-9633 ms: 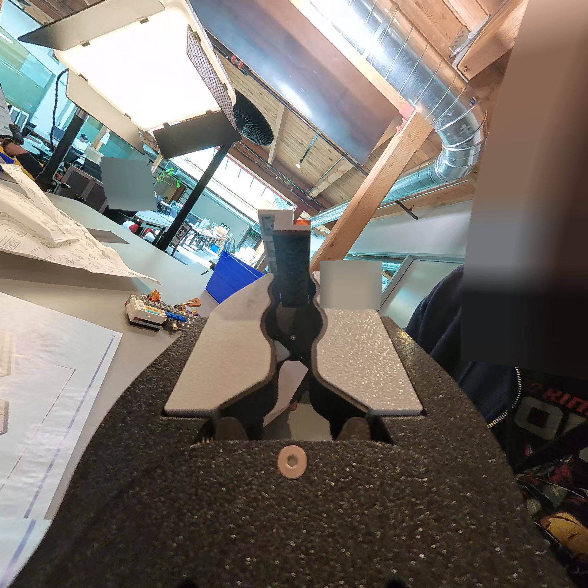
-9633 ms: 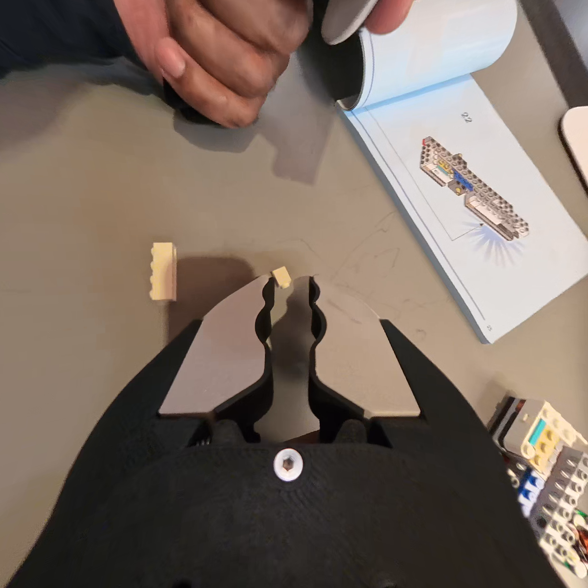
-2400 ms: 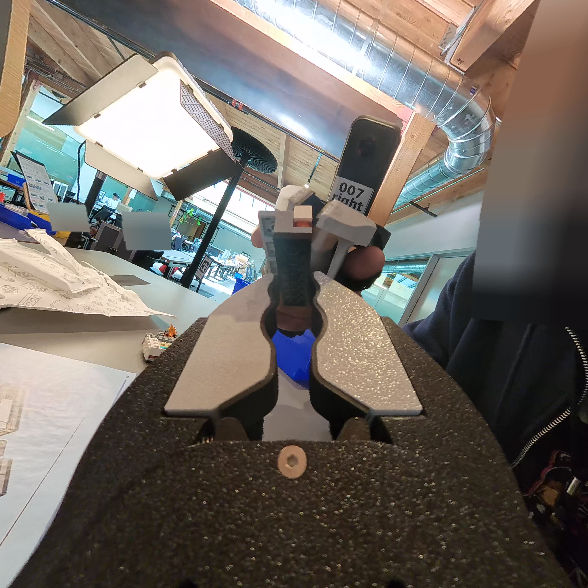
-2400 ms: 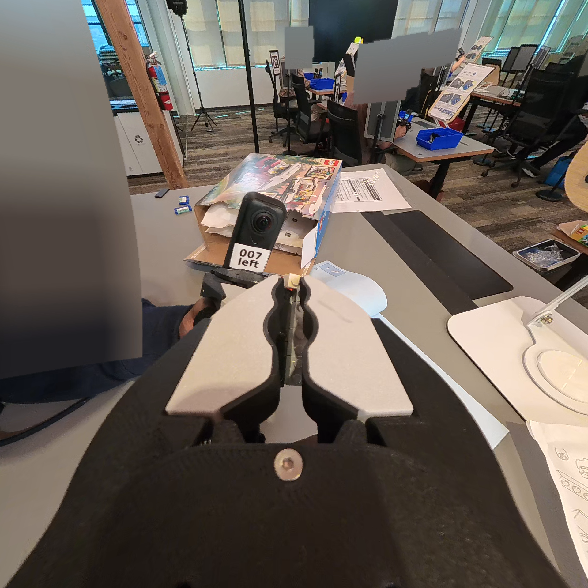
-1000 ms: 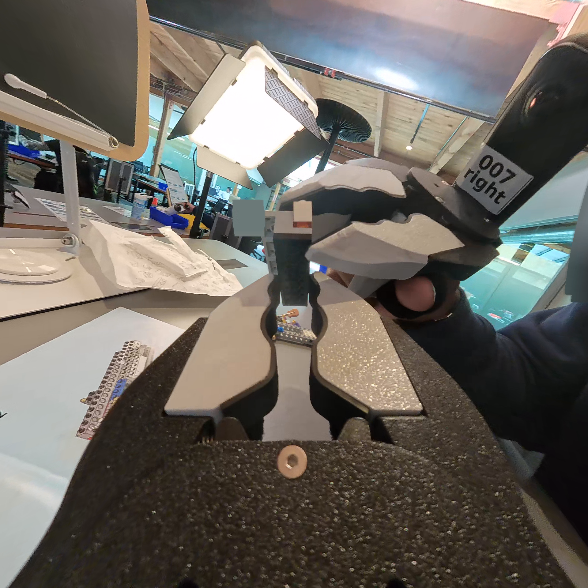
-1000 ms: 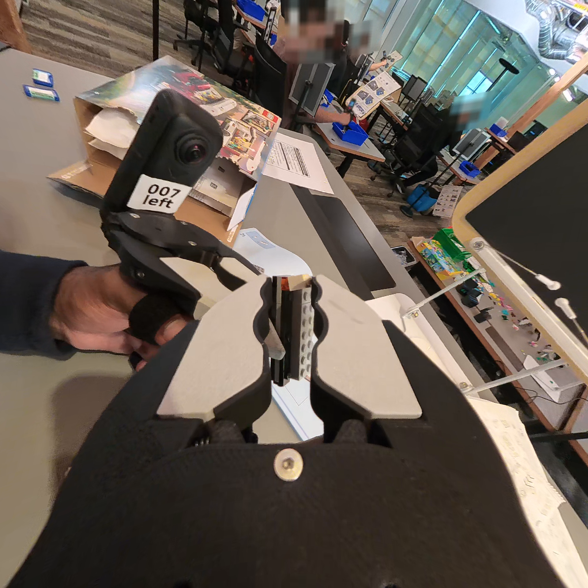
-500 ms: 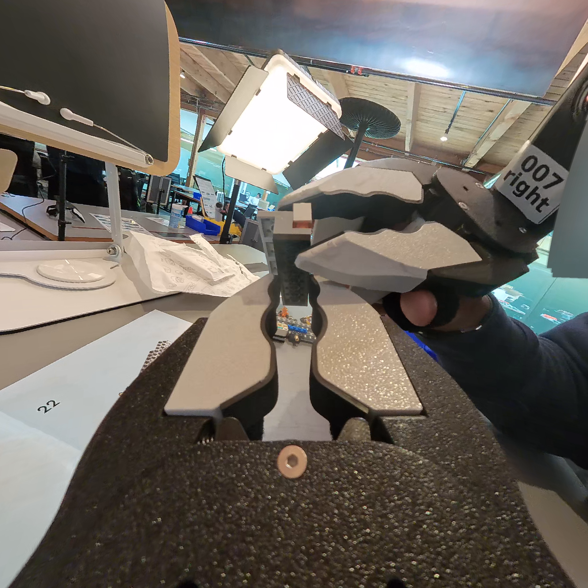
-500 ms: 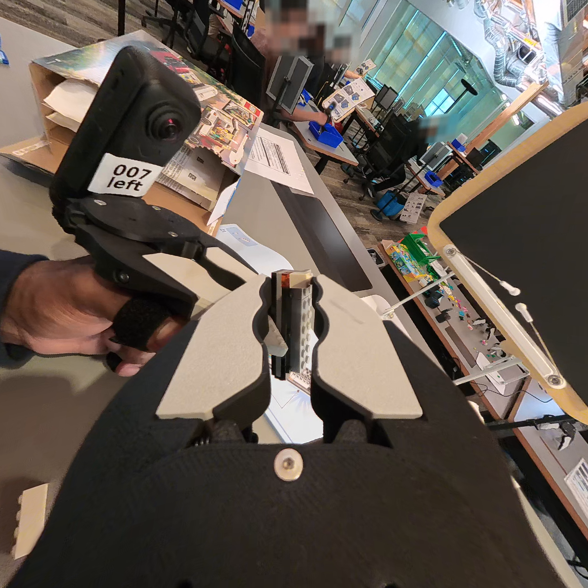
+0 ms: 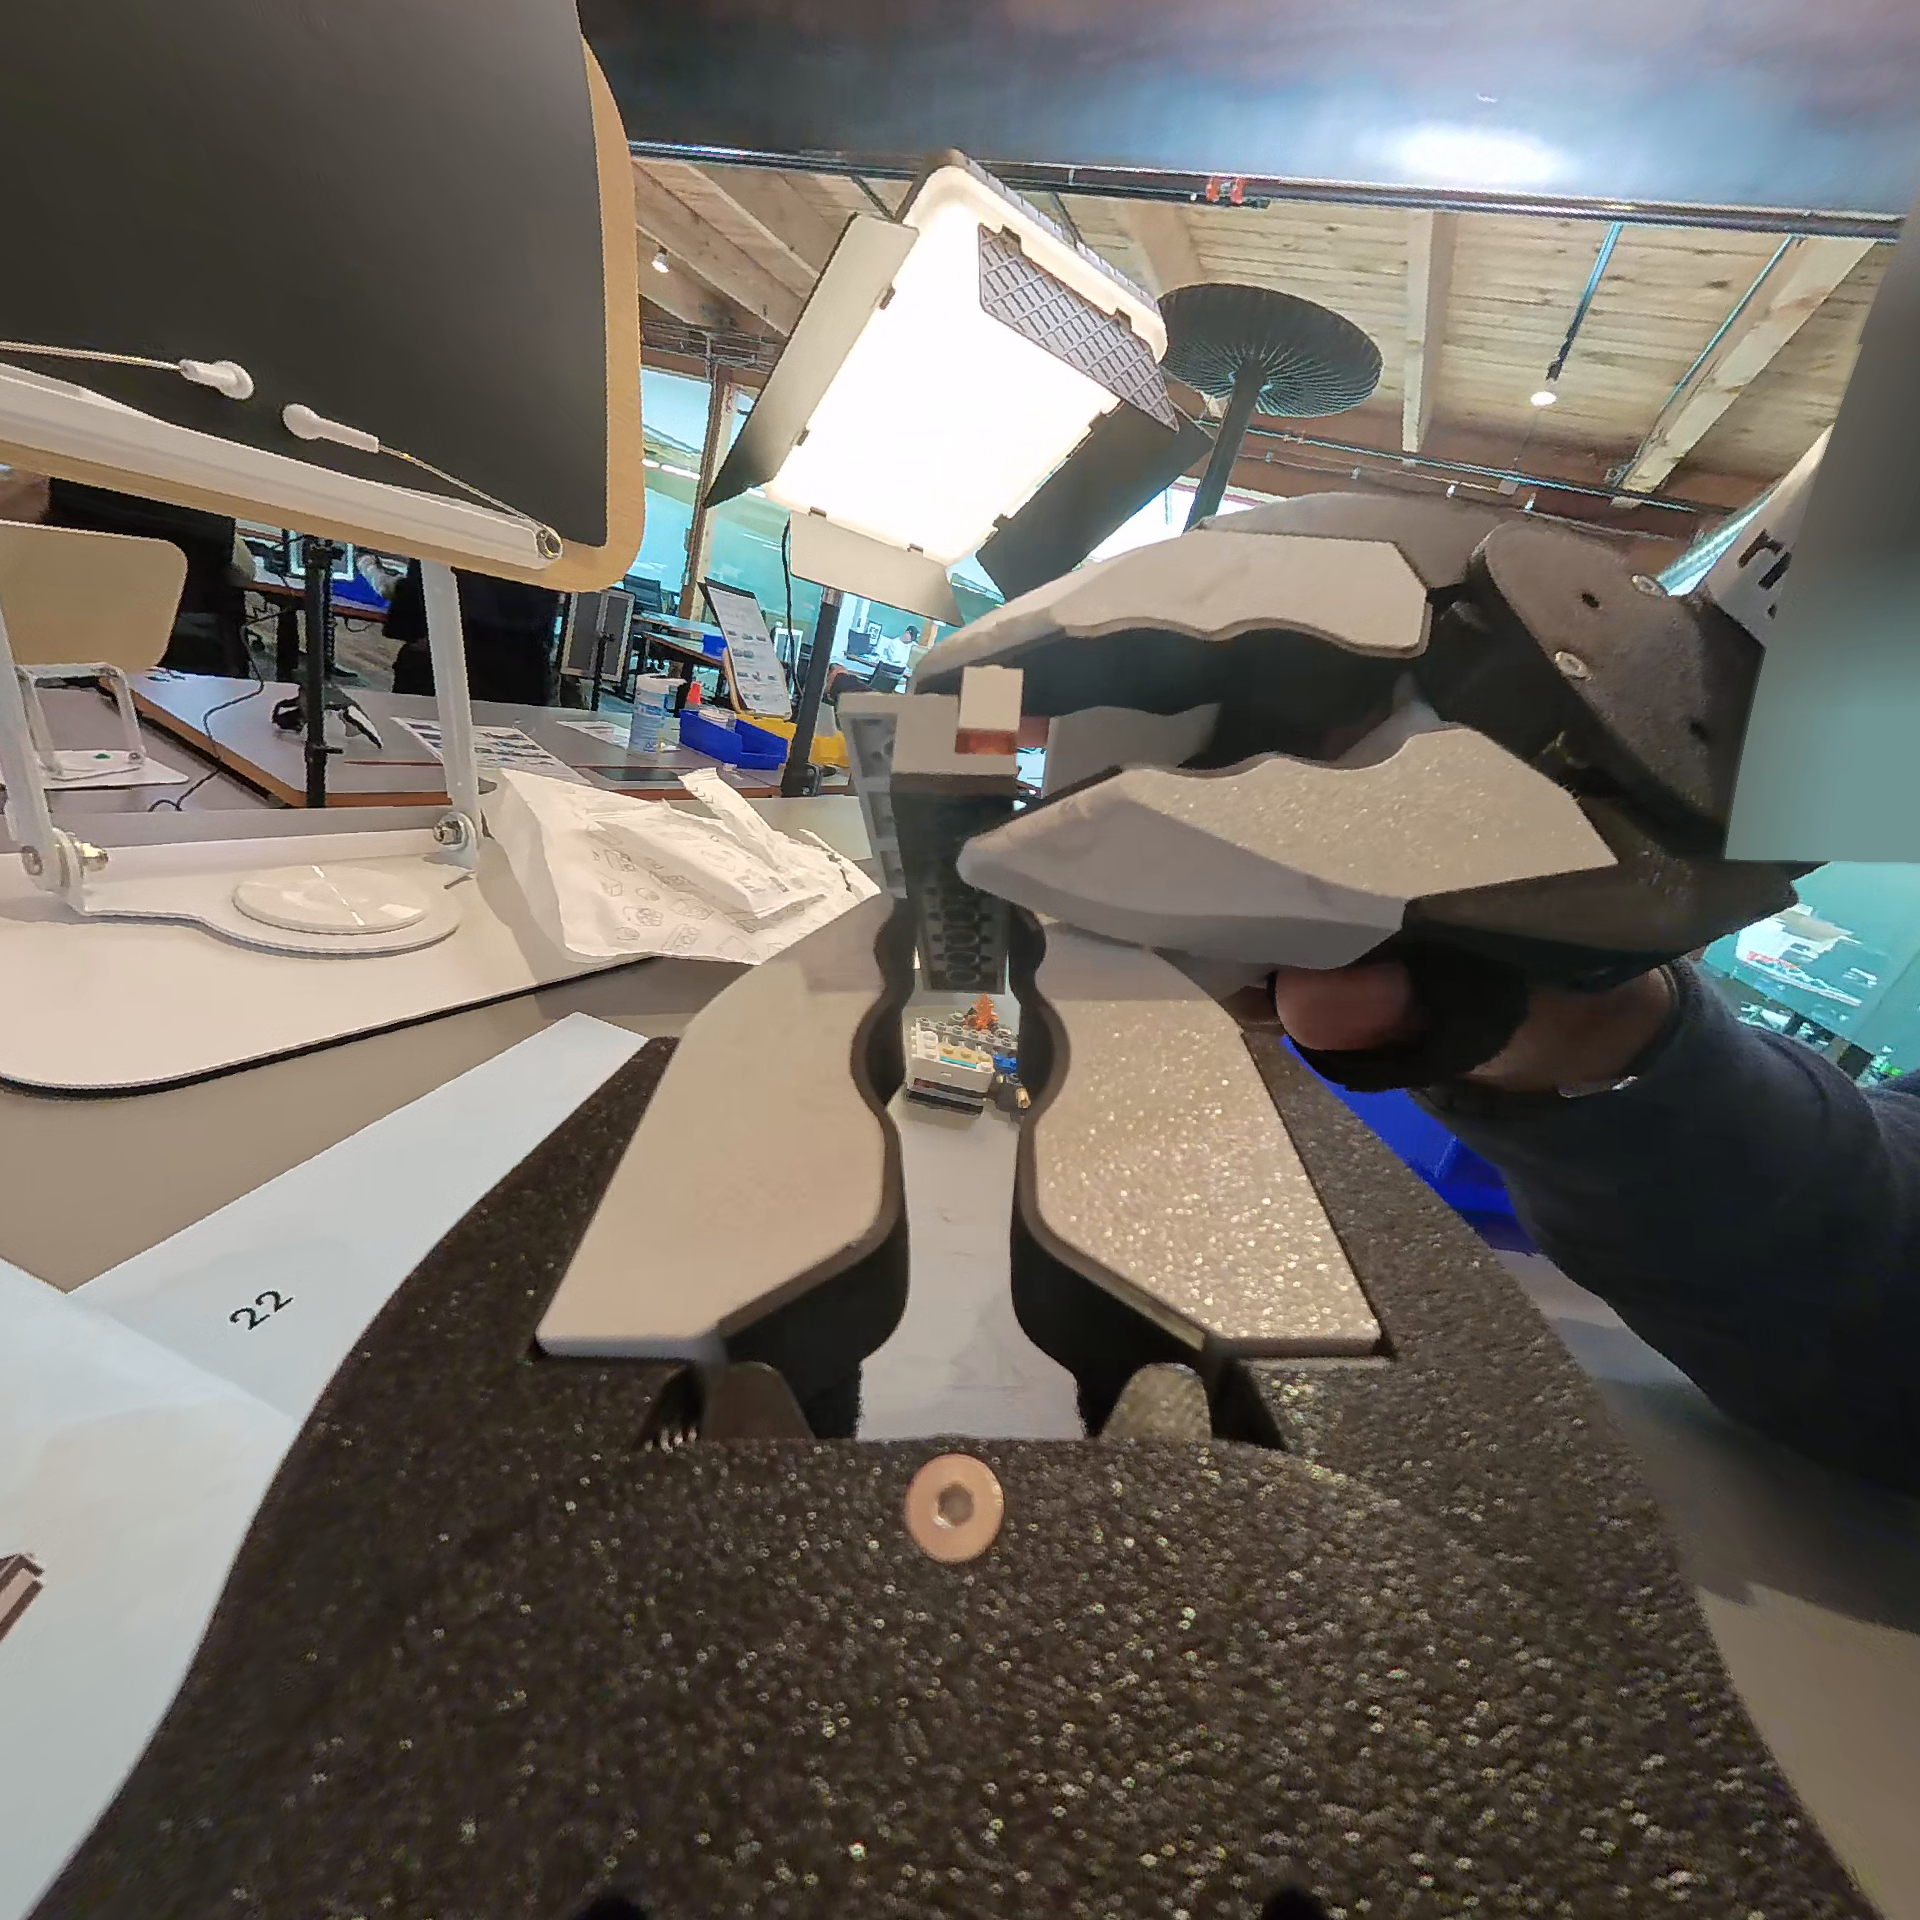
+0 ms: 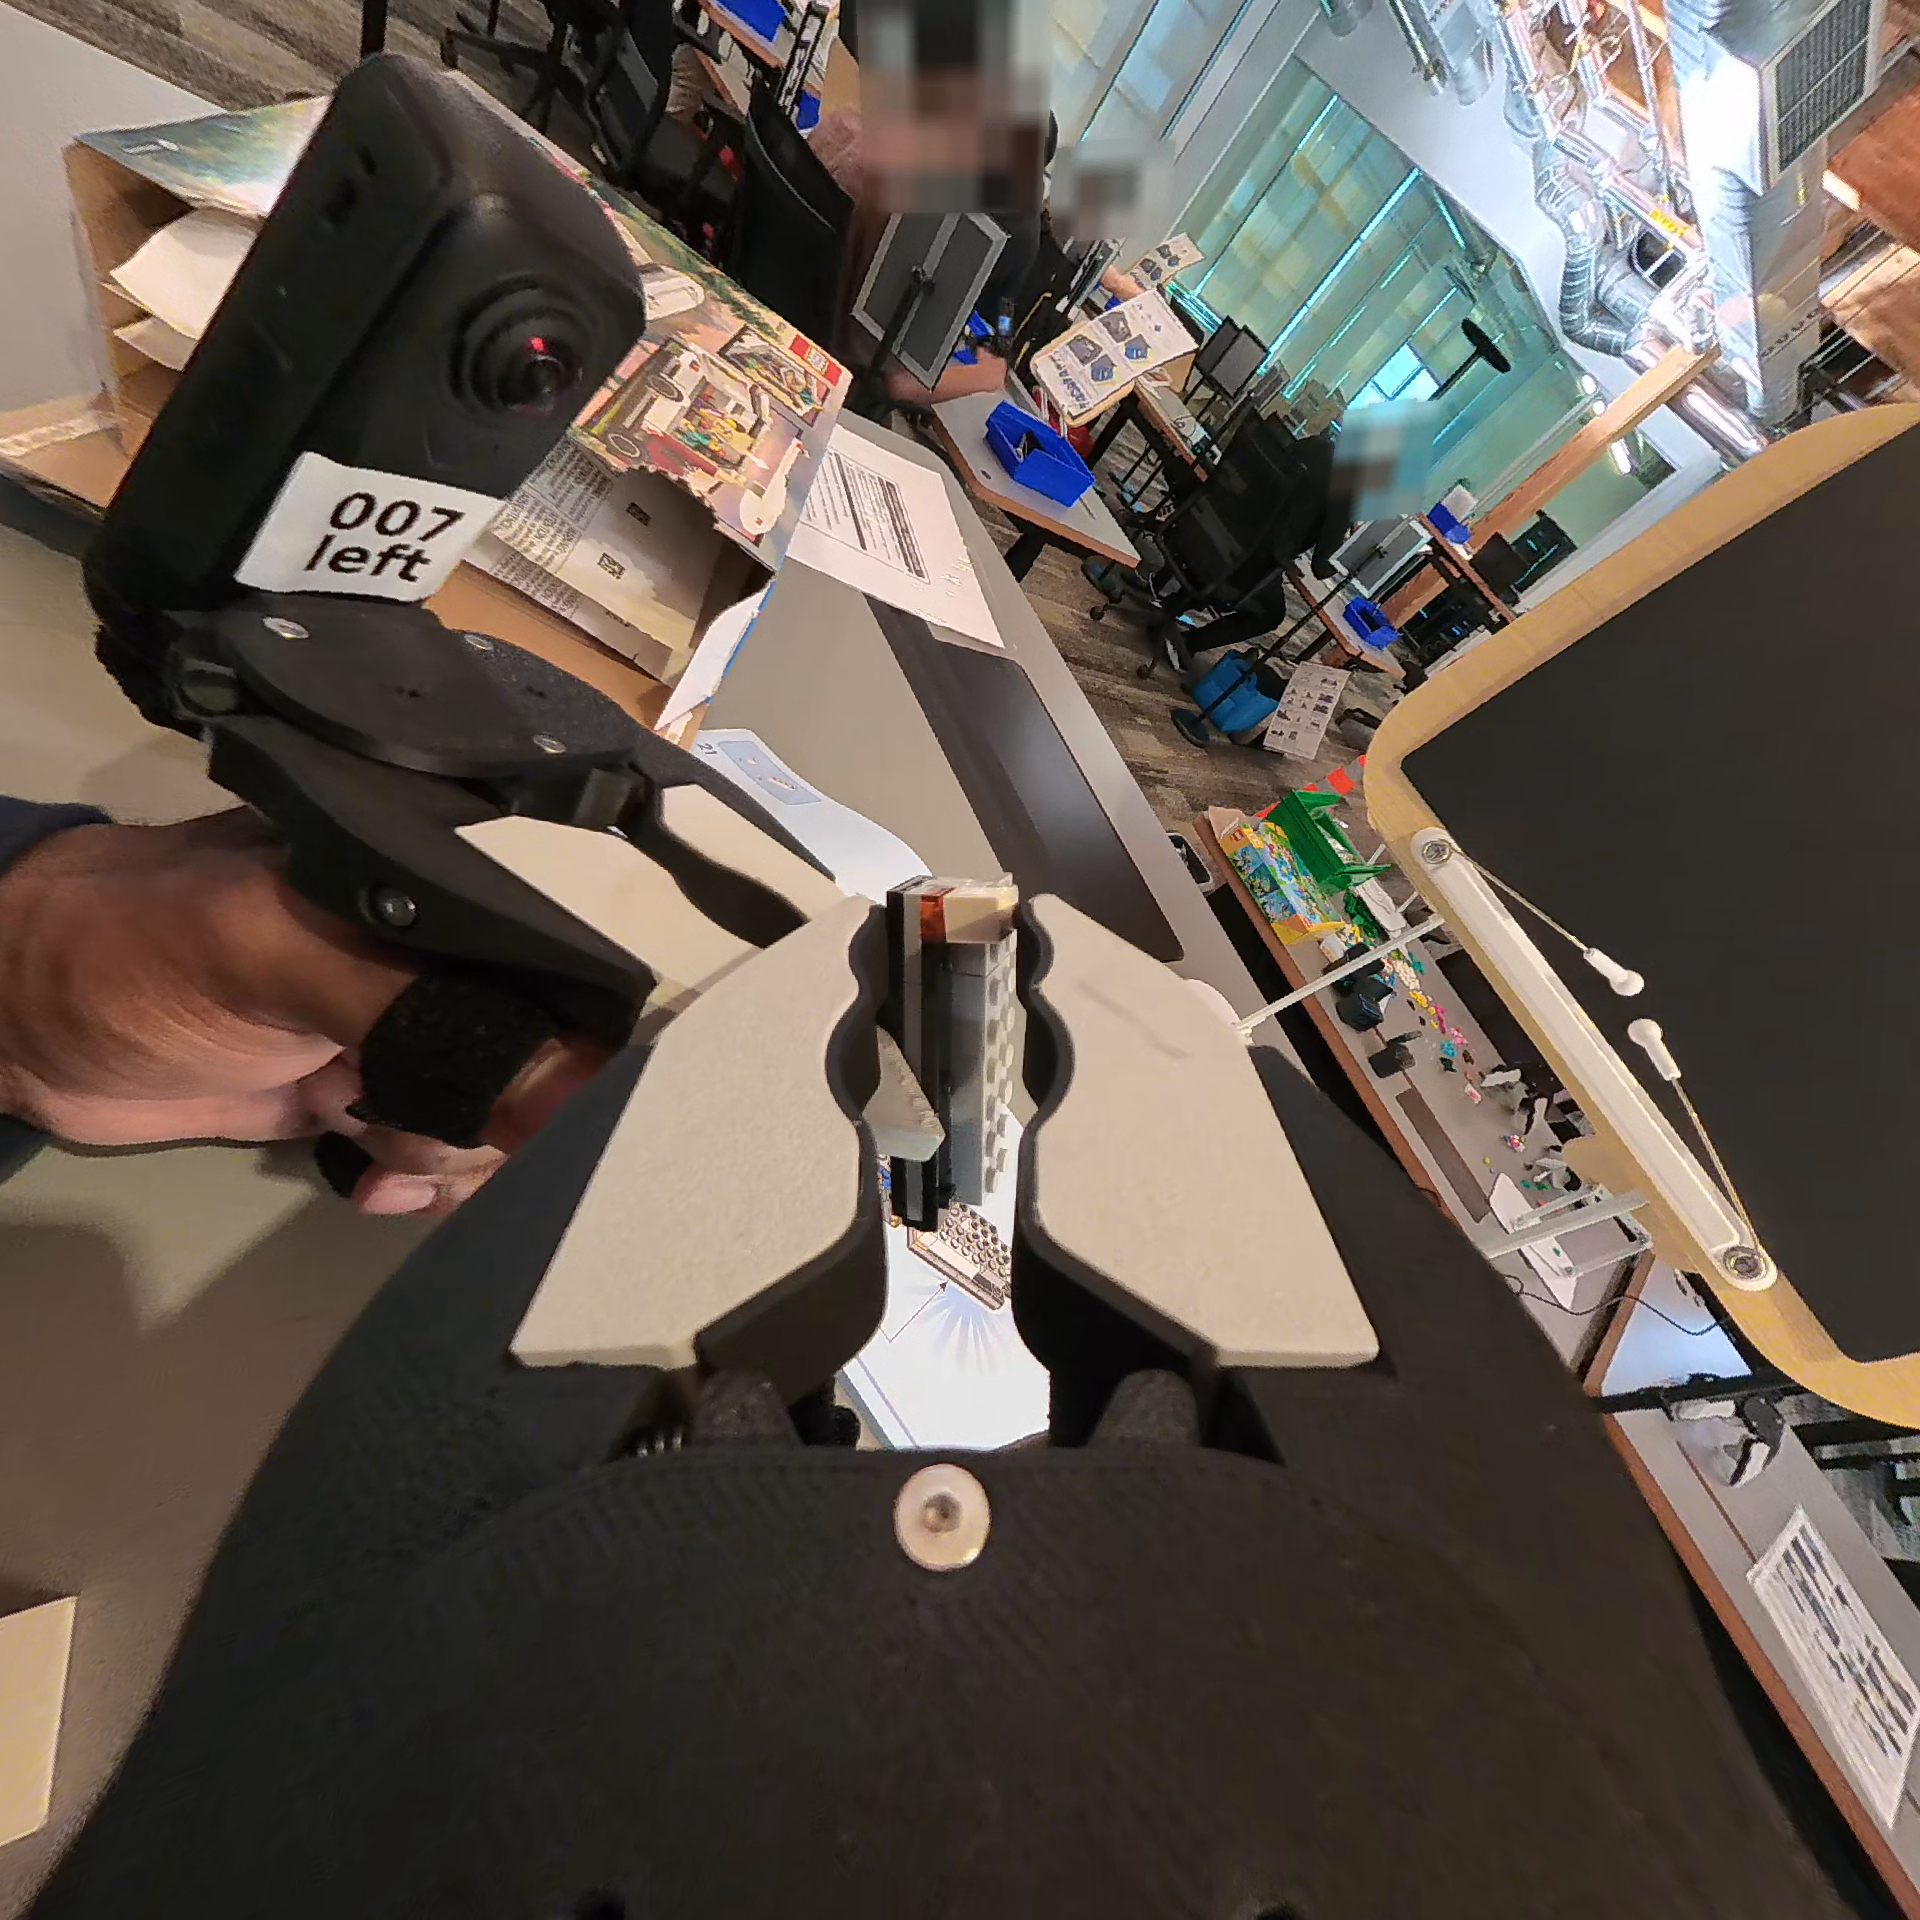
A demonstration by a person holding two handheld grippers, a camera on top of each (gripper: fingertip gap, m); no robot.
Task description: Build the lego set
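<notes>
My left gripper (image 9: 961, 935) is shut on a black and grey brick assembly (image 9: 940, 831) and holds it upright above the table. My right gripper (image 9: 940, 764) comes in from the right, and its jaws close across the top of the assembly. In the right wrist view the right gripper (image 10: 943, 925) clamps the assembly (image 10: 961, 1039), with a small tan brick (image 10: 982, 902) pressed against its top under the right-hand pad. The tan brick (image 9: 989, 698) sits above an orange clear piece. One left finger (image 10: 904, 1101) shows between my right jaws.
An open instruction booklet (image 9: 312, 1195) lies on the grey table under both grippers. A small brick build (image 9: 951, 1049) sits beyond them. A white lamp base (image 9: 208, 935), a crumpled paper bag (image 9: 675, 862), a cardboard box (image 10: 675, 468) and a blue bin (image 9: 1382, 1122) stand around. My right fingertips sit around 4 cm from my left ones.
The right gripper, earlier at a small tan brick on the table, now clamps it onto the assembly's top. Over the last second both grippers turned together; neither grip changed.
</notes>
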